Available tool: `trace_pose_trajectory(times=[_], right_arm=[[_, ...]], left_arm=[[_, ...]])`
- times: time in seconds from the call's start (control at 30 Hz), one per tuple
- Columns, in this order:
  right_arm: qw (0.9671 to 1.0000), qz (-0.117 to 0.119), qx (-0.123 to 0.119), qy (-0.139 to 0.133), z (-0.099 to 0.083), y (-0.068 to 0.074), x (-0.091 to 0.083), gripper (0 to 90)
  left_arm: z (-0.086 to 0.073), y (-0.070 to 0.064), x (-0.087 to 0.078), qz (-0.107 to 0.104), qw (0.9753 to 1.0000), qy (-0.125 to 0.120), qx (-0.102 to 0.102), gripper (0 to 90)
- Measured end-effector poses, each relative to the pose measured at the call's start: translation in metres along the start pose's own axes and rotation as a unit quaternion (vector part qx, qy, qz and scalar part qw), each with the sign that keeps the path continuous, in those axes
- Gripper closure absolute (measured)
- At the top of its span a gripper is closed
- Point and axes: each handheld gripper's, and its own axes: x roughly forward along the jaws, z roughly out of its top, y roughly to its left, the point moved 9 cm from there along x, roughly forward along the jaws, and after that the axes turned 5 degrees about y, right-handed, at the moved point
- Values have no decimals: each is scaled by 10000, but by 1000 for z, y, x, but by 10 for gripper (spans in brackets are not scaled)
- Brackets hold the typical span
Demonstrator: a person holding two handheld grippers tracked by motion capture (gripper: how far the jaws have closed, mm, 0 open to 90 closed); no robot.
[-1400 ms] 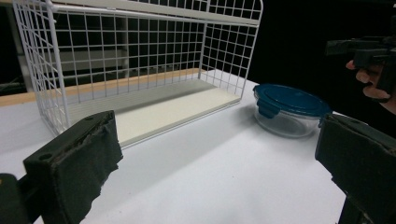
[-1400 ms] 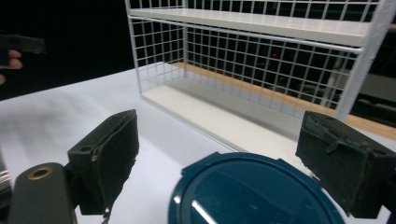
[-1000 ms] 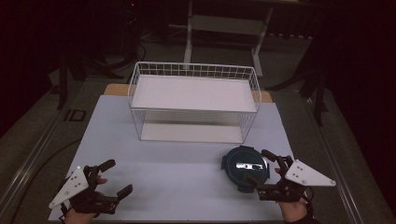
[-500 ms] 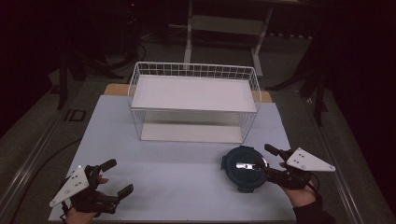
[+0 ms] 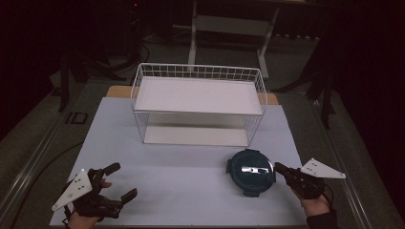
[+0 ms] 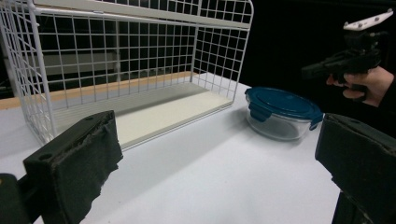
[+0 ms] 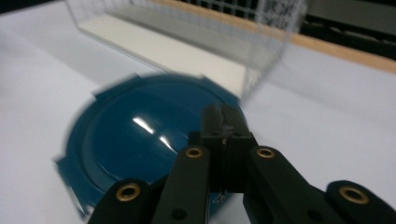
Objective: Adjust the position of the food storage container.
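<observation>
A round clear container with a dark blue clip-on lid (image 5: 250,171) sits on the white table, front right; it also appears as the container (image 6: 282,109) and the lid (image 7: 135,140). My right gripper (image 5: 281,168) hovers at its right rim, jaws shut with nothing between them; its fingertips (image 7: 223,122) hang over the lid's near edge. My left gripper (image 5: 122,181) rests at the front left corner, far from the container, jaws wide open and empty (image 6: 215,163). From the left gripper view the right gripper (image 6: 345,60) sits raised beyond the container.
A white wire rack (image 5: 198,102) with a shelf board on top and another at its base stands at the back middle of the table (image 5: 181,171). Dark floor and stand legs surround the table. The table's front edge lies just below both hands.
My right gripper's jaws have gone from open to shut, and the hand has drifted slightly right of the container. The left gripper has barely moved.
</observation>
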Motion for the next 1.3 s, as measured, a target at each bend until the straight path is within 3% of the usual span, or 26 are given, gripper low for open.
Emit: trace_pose_trajectory(times=[0.23, 0.5, 0.63, 0.7, 0.8, 0.97, 1.1, 1.3], right_arm=[[9988, -268, 223, 335, -33, -21, 1, 898], [9966, -57, 341, 743, -62, -16, 18, 899], [9969, 2, 403, 678, -62, -16, 20, 900], [9969, -113, 310, 712, -62, -16, 21, 900], [9967, 20, 408, 695, -60, -13, 24, 900], [9971, 206, 282, 683, -49, -1, 37, 900], [9976, 171, 236, 636, -41, -1, 39, 900], [9971, 219, 250, 683, -45, 2, 35, 900]], left_arm=[[-1, -1, 1, -22, 10000, 44, 53, 2], [-2, -2, 3, -47, 9999, 72, 68, 2], [-2, -2, 3, -52, 10000, 56, 50, 2], [-2, -2, 4, -60, 10000, 63, 34, 2], [-3, -3, 5, -74, 9999, 100, 57, 2], [-3, -4, 6, -94, 9999, 115, 79, 2], [-3, -4, 5, -103, 9999, 96, 45, 2], [-4, -3, 6, -87, 9999, 132, 50, 2]])
